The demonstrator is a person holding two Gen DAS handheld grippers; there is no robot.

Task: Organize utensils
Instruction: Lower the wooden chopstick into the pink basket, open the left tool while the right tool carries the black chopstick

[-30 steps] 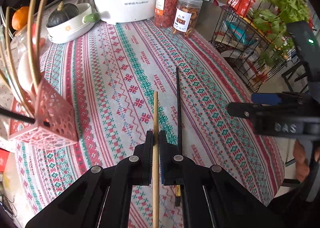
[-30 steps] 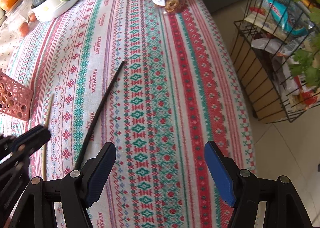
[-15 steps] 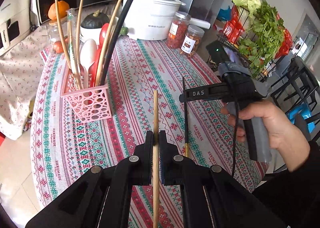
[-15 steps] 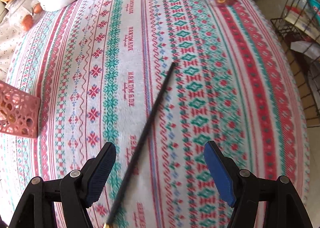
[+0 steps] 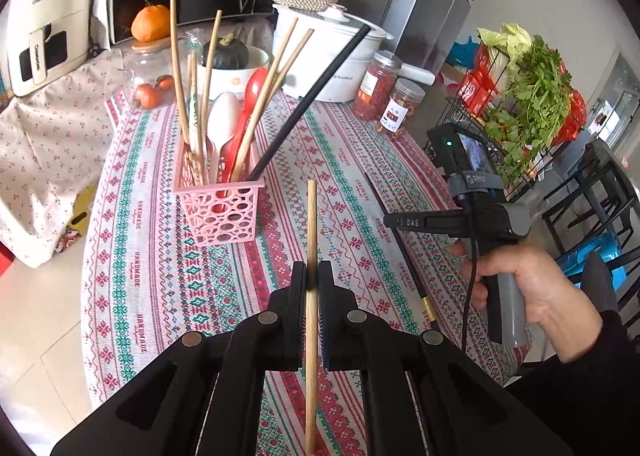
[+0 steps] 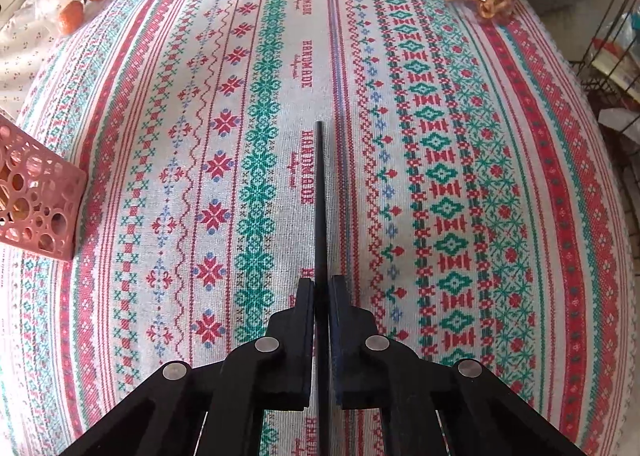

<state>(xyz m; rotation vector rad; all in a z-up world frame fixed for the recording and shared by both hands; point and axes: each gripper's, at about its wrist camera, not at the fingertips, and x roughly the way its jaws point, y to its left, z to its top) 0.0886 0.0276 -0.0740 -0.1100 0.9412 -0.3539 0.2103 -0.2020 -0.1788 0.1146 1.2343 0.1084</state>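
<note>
My left gripper [image 5: 312,272] is shut on a pale wooden chopstick [image 5: 311,224], held above the tablecloth and pointing toward the pink perforated basket [image 5: 218,212]. That basket holds several wooden chopsticks, a black one, a white spoon and a red spoon. A black chopstick [image 5: 412,280] lies on the cloth to the right, under my right gripper [image 5: 390,221]. In the right wrist view the right gripper [image 6: 320,284] has its jaws closing tight on this black chopstick [image 6: 319,184], the pads pressing on it. The basket's corner [image 6: 36,200] shows at the far left.
A white cooker [image 5: 340,56], two jars [image 5: 378,84], a bowl with a squash [image 5: 228,56] and small tomatoes stand at the table's far end. A wire rack of greens [image 5: 528,96] stands past the right table edge. A person's hand [image 5: 532,288] grips the right handle.
The left gripper rose and drew back with the wooden chopstick, bringing the whole basket into view. The right gripper came down over the black chopstick and its jaws closed on it.
</note>
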